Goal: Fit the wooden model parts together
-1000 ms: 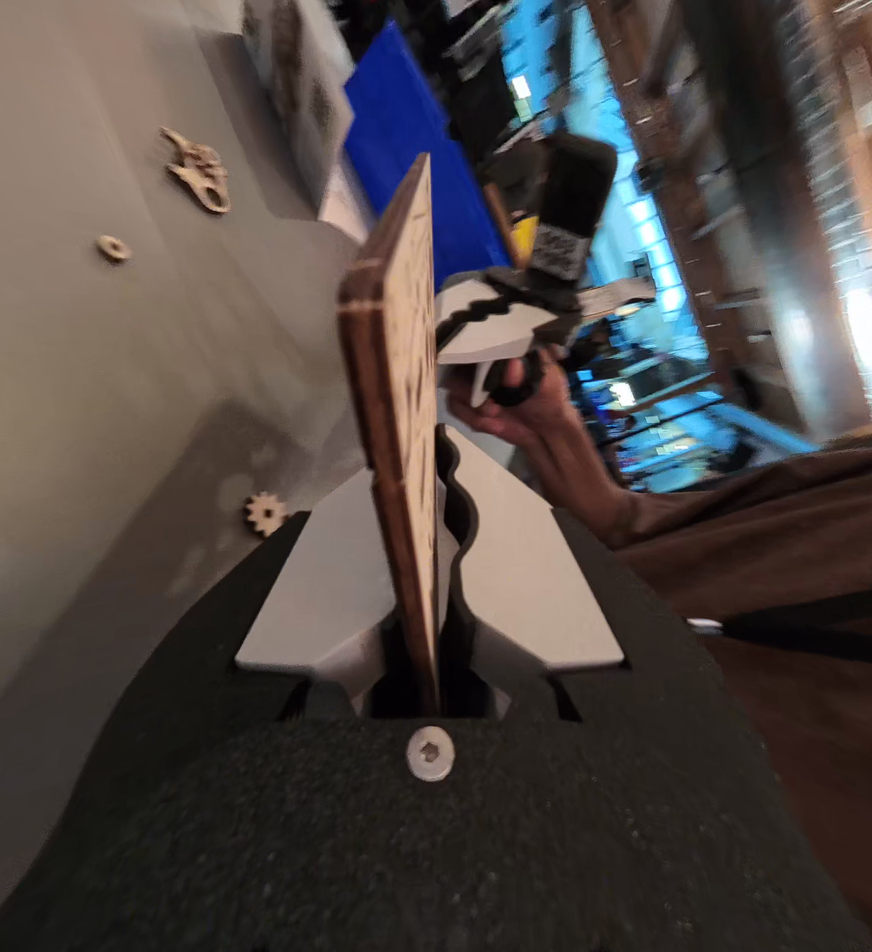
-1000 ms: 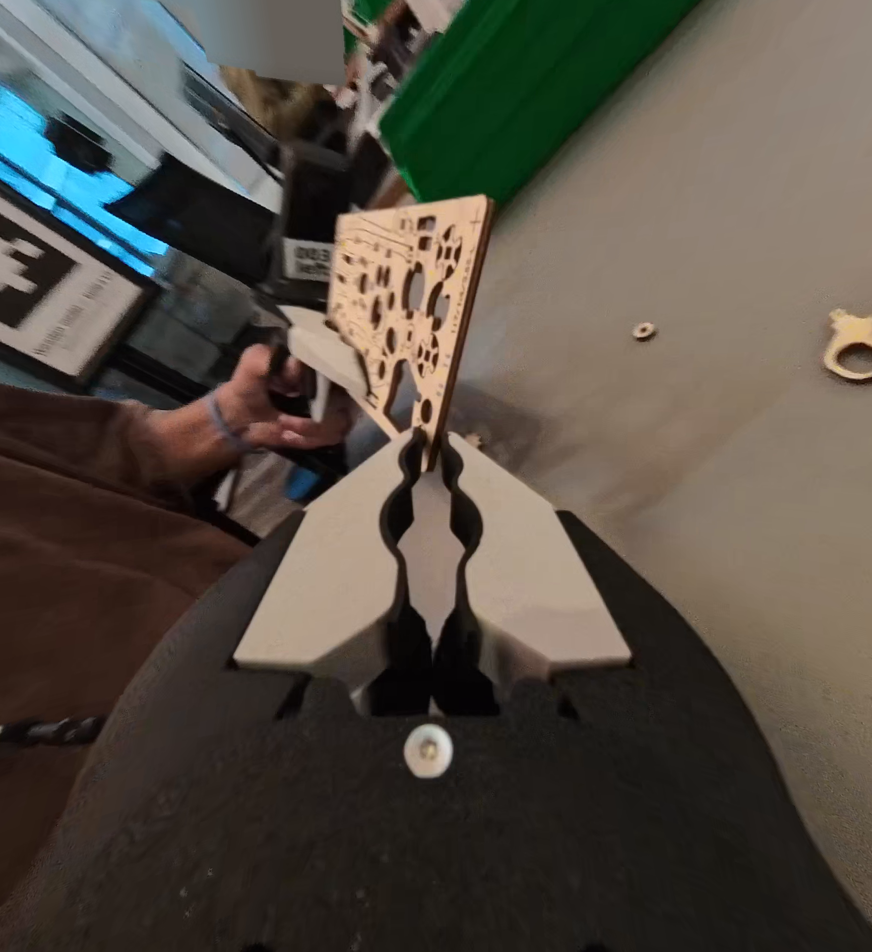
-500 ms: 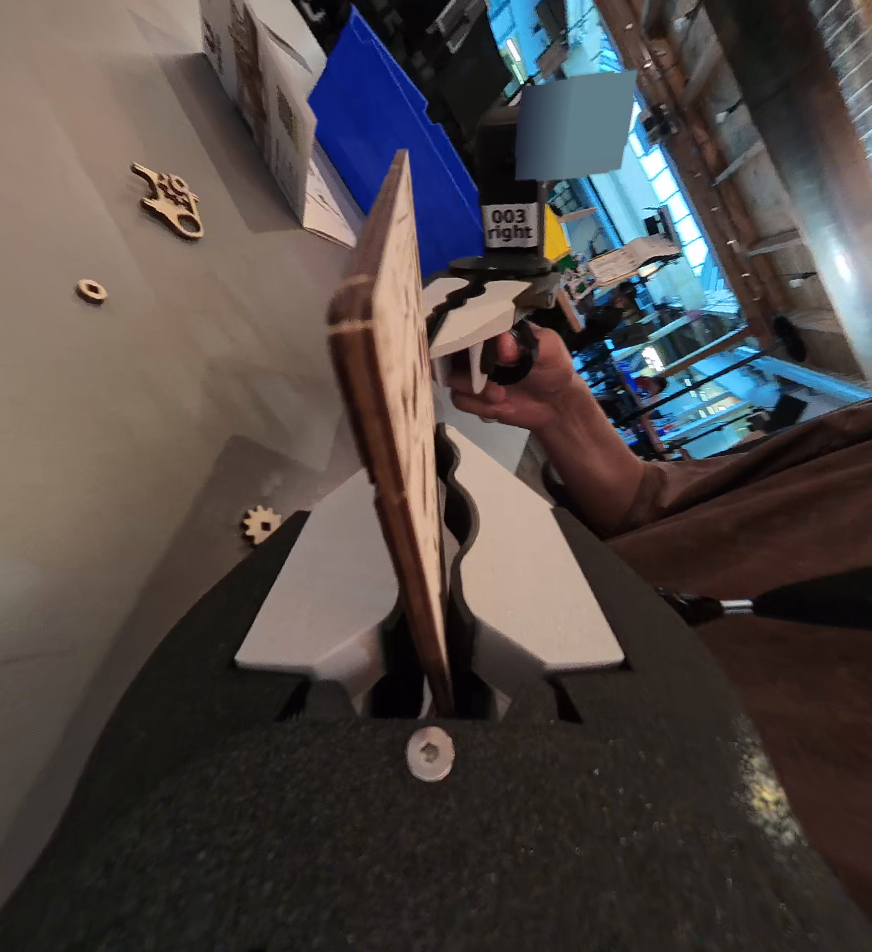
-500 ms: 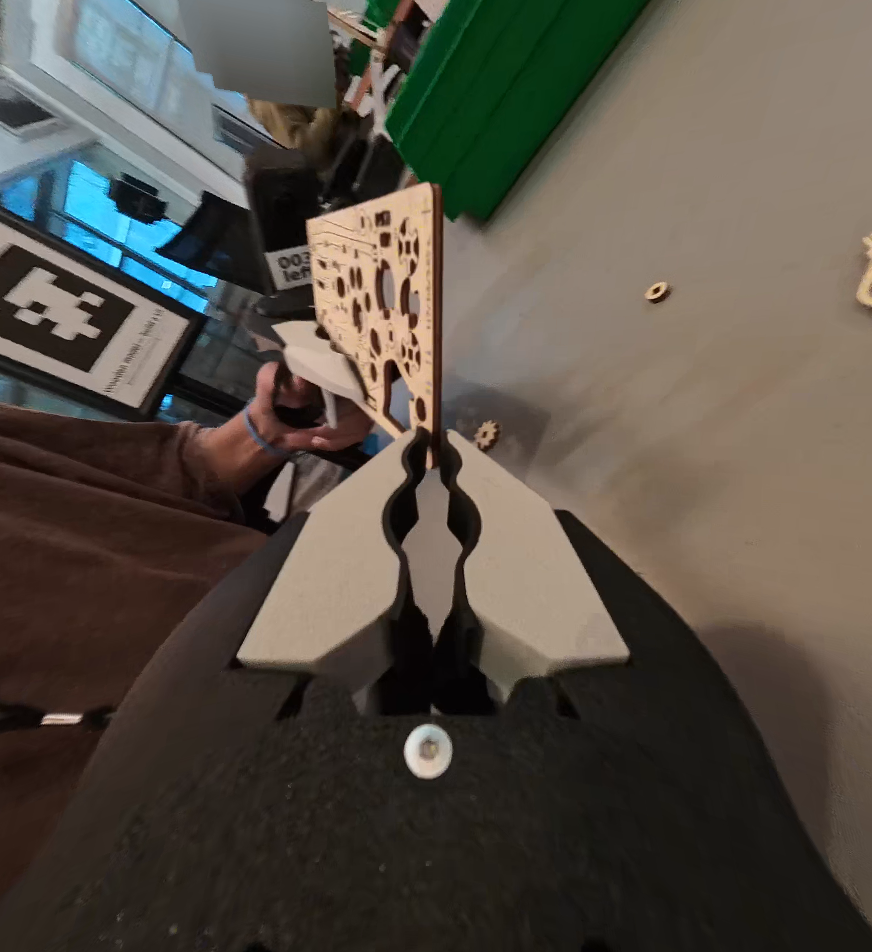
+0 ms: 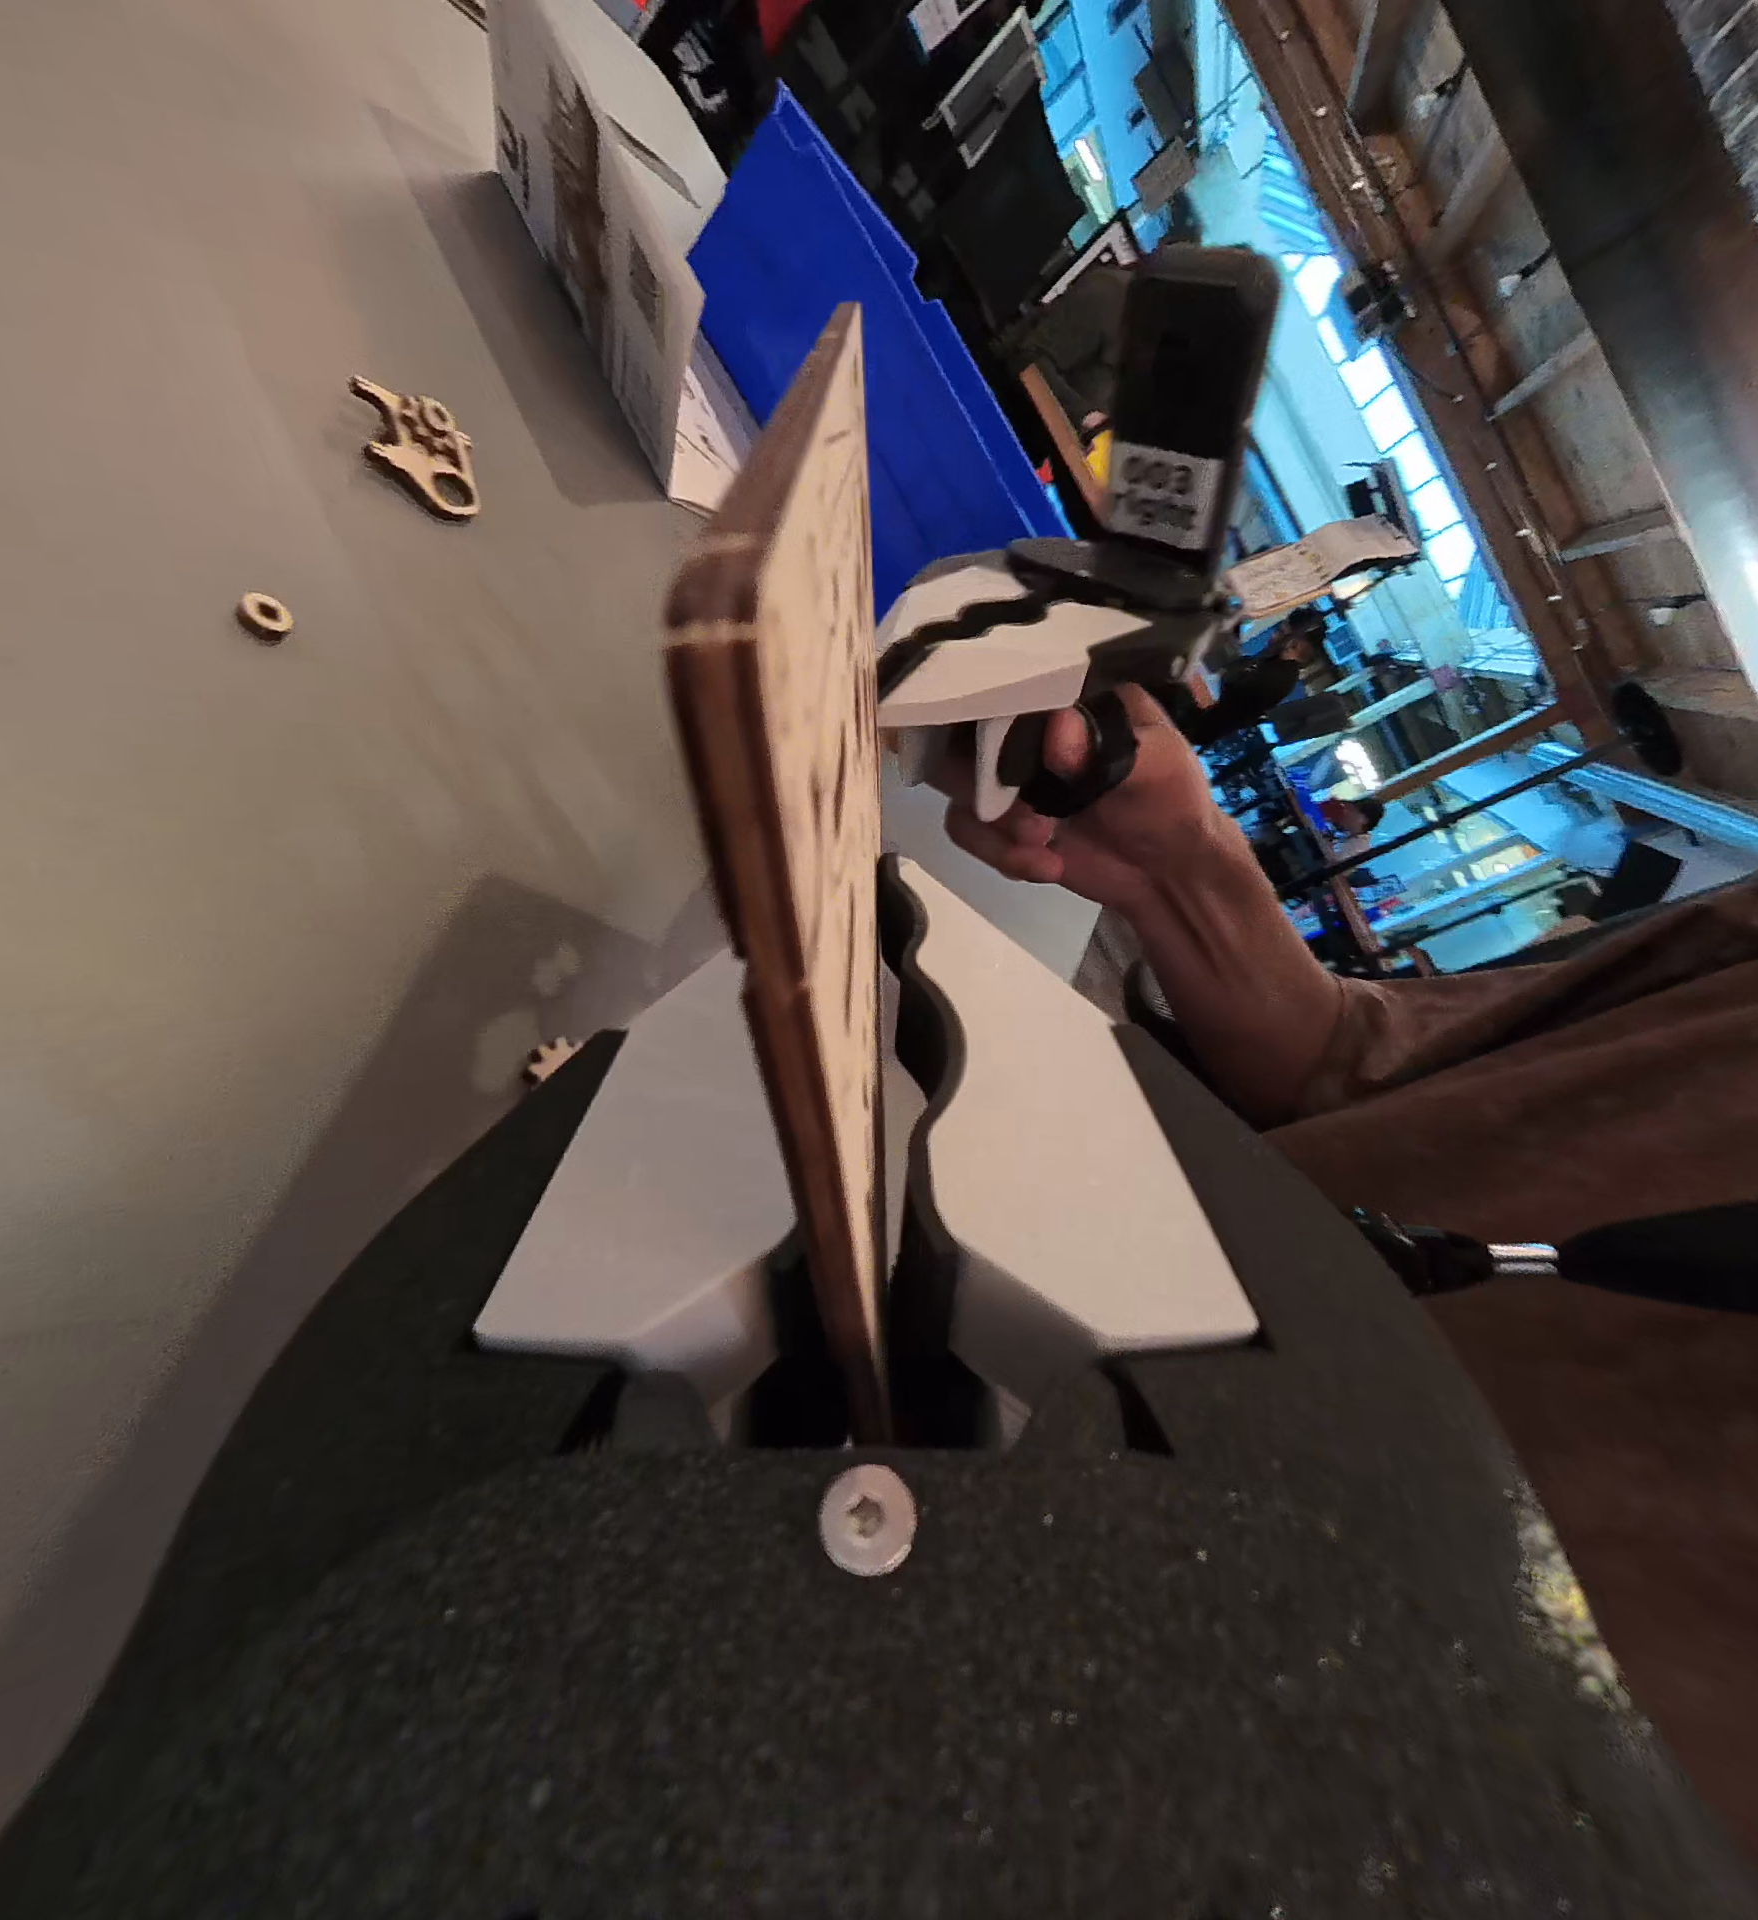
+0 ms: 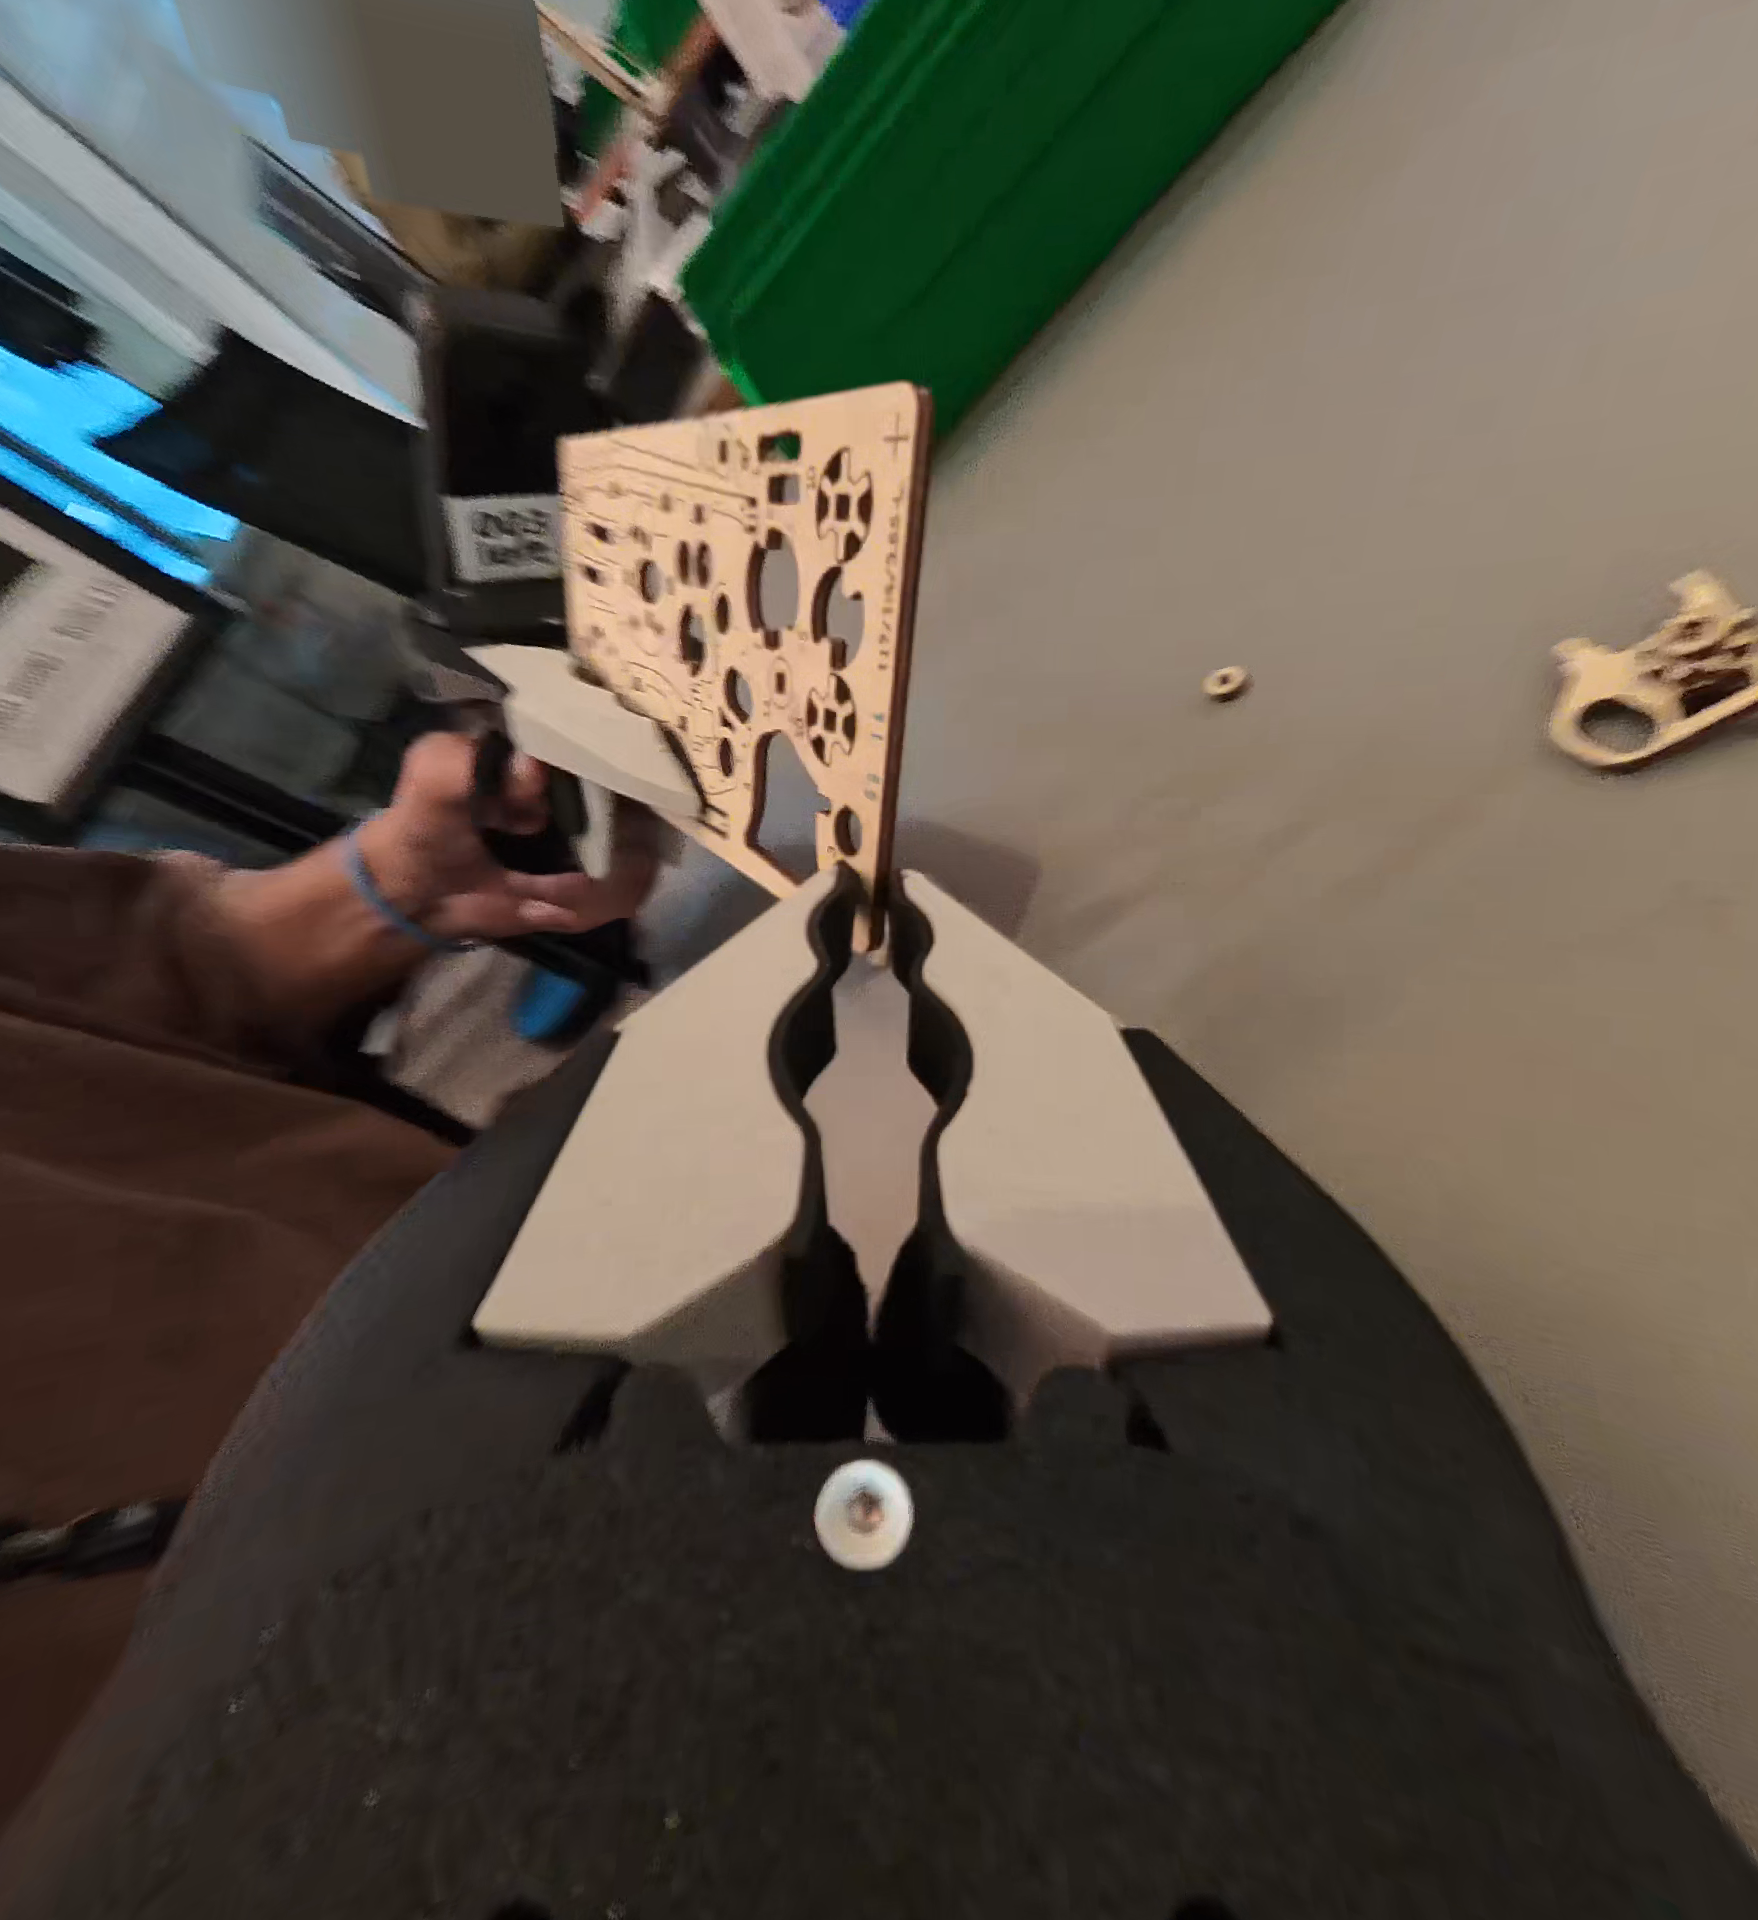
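A laser-cut wooden sheet (image 5: 802, 831) with several punched-out holes is held upright above the grey table. My left gripper (image 5: 833, 935) is shut on its near edge, which shows edge-on in the left wrist view. In the right wrist view the sheet (image 6: 750, 623) shows its face, and my right gripper (image 6: 870, 914) is shut on its lower corner. The right gripper also shows in the left wrist view (image 5: 896, 675), against the sheet's far face. A small assembled wooden part (image 6: 1675, 675) and a wooden ring (image 6: 1223, 683) lie on the table.
The assembled part (image 5: 418, 452), the ring (image 5: 265, 615) and a small wooden gear (image 5: 551, 1060) lie left of the sheet. A white box (image 5: 594, 208) and a blue bin (image 5: 854, 343) stand at the table's far edge. A green bin (image 6: 958, 177) borders the other side. The left gripper's tips are roughly 6 centimeters from the right gripper's.
Both grippers keep their hold on the sheet. The sheet has turned a little, so more of its face shows in the right wrist view. The gear there is now hidden.
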Action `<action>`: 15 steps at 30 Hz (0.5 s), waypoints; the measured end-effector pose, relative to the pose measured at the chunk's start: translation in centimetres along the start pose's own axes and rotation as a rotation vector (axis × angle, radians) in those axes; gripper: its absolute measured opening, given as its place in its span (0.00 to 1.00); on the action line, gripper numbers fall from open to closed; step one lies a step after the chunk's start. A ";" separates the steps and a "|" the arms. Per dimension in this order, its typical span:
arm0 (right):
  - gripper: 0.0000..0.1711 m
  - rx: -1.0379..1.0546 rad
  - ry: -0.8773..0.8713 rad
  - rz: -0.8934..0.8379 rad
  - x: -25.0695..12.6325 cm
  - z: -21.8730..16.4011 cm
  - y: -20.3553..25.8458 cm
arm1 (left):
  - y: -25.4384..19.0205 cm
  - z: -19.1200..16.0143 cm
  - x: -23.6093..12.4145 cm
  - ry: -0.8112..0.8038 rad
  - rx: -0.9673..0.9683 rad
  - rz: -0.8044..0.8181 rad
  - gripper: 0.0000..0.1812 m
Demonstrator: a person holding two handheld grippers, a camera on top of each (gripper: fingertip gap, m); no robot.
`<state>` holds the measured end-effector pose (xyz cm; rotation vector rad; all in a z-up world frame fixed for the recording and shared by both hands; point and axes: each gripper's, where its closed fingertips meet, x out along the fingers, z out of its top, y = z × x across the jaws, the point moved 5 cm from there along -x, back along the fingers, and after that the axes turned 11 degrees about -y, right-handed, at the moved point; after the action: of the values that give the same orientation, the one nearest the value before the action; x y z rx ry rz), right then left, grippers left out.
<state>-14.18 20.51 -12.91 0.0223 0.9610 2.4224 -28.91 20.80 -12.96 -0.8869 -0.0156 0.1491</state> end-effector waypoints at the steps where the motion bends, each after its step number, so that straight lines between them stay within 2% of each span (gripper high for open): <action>1: 0.05 0.064 -0.002 0.058 -0.1 -0.1 0.2 | -0.1 0.0 -0.1 0.003 -0.012 -0.015 0.01; 3: 0.10 0.153 0.011 0.141 -0.1 -0.4 0.3 | 0.0 -0.3 -0.3 0.014 -0.020 -0.019 0.01; 6: 0.03 0.148 0.023 0.144 -0.2 -0.6 0.1 | -0.3 -0.3 -0.3 0.020 -0.017 -0.036 0.01; 15: 0.04 0.153 0.035 0.157 -0.4 -0.7 0.3 | -0.7 -0.3 -0.2 0.012 -0.005 -0.048 0.01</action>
<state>-14.09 19.68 -13.17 0.1149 1.1992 2.4917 -29.00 20.14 -12.57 -0.8916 -0.0258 0.0982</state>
